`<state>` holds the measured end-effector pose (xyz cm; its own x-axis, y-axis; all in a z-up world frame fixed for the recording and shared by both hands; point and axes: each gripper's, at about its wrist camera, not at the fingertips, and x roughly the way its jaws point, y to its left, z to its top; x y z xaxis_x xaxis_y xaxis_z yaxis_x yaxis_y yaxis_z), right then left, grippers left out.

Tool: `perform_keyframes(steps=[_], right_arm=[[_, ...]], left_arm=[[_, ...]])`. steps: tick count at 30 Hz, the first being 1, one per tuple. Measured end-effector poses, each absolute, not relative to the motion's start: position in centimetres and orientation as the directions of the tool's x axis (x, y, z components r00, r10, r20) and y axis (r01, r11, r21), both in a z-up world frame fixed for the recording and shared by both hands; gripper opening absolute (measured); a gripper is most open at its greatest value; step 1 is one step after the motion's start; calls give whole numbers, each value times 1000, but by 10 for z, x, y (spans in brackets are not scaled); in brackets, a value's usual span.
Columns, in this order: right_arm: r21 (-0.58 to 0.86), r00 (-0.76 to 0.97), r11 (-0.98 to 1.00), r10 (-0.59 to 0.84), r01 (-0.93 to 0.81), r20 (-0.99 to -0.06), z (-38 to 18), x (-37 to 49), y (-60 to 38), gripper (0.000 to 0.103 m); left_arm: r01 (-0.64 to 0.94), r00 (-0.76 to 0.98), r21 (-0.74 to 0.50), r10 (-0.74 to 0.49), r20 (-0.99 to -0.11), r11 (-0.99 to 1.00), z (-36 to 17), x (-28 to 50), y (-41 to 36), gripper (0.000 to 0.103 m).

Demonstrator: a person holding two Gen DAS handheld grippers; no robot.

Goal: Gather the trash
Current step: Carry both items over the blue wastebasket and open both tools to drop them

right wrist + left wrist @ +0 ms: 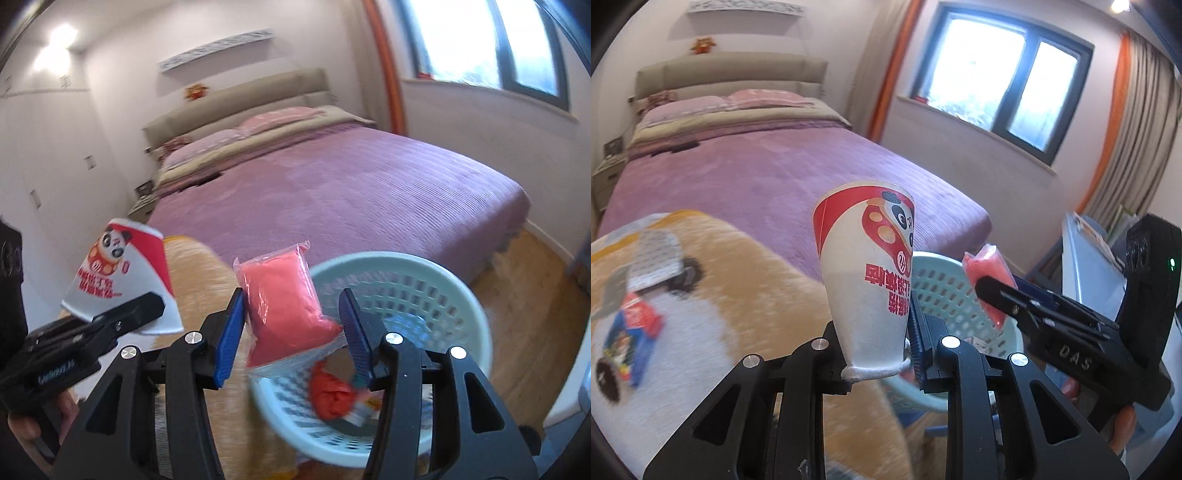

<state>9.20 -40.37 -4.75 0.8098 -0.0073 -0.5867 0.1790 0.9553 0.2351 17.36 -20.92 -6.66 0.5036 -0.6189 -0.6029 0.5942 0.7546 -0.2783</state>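
Right now your left gripper (877, 341) has its fingers nearly closed on a flattened paper cup (868, 280), pinched near its rolled rim at the centre of the left wrist view, with the cup's base pointing up and away. Your right gripper (291, 334) sits at the lower centre of its own view, fingers about half open, and a pink plastic packet (284, 306) is caught between the blue pads; the left pad touches it, but whether the right pad presses on it is hard to tell. Just behind and below the packet, at the lower right, stands a pale green basket (469, 291) holding a crumpled red wrapper (330, 393) and other scraps. In the left wrist view, more litter (631, 328) lies blurred at the left edge on an orange and white plush blanket (738, 295). Beyond it, a bed (775, 173) with a purple cover fills the middle.
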Motion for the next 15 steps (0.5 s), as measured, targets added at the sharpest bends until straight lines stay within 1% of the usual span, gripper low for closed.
perform_keyframes(steps=[3, 7, 8, 9, 10, 11, 12, 13, 14, 15], right_arm=[[275, 797, 932, -23, 235, -604, -54, 92, -434, 50], [275, 755, 910, -60, 311, -653, -68, 94, -462, 50], [279, 748, 906, -59, 318, -661, -71, 95, -466, 51], [286, 736, 900, -55, 330, -675, -75, 97, -473, 52], [293, 727, 894, -50, 338, -685, -79, 98, -477, 53], [298, 722, 891, -47, 343, -690, -82, 100, -480, 53], [302, 717, 885, -49, 354, -696, -85, 100, -484, 54], [303, 714, 882, -52, 360, -698, -86, 100, -487, 55], [305, 713, 878, -55, 368, -699, -87, 100, -488, 59], [308, 713, 875, -58, 373, -699, -89, 99, -490, 59]], left_arm=[[618, 468, -270, -621, -629, 738, -75, 179, -238, 22], [631, 443, -251, -606, -661, 734, -84, 186, -268, 23], [633, 443, -244, -603, -664, 734, -86, 187, -273, 25], [640, 437, -238, -600, -670, 731, -87, 188, -277, 40], [645, 433, -226, -593, -679, 730, -88, 188, -281, 50], [642, 449, -212, -586, -675, 736, -89, 186, -282, 64], [644, 462, -201, -585, -667, 738, -89, 184, -281, 67], [649, 460, -201, -589, -664, 734, -90, 182, -280, 67], [652, 454, -206, -593, -665, 730, -90, 182, -278, 67], [650, 453, -210, -594, -665, 731, -91, 182, -275, 67]])
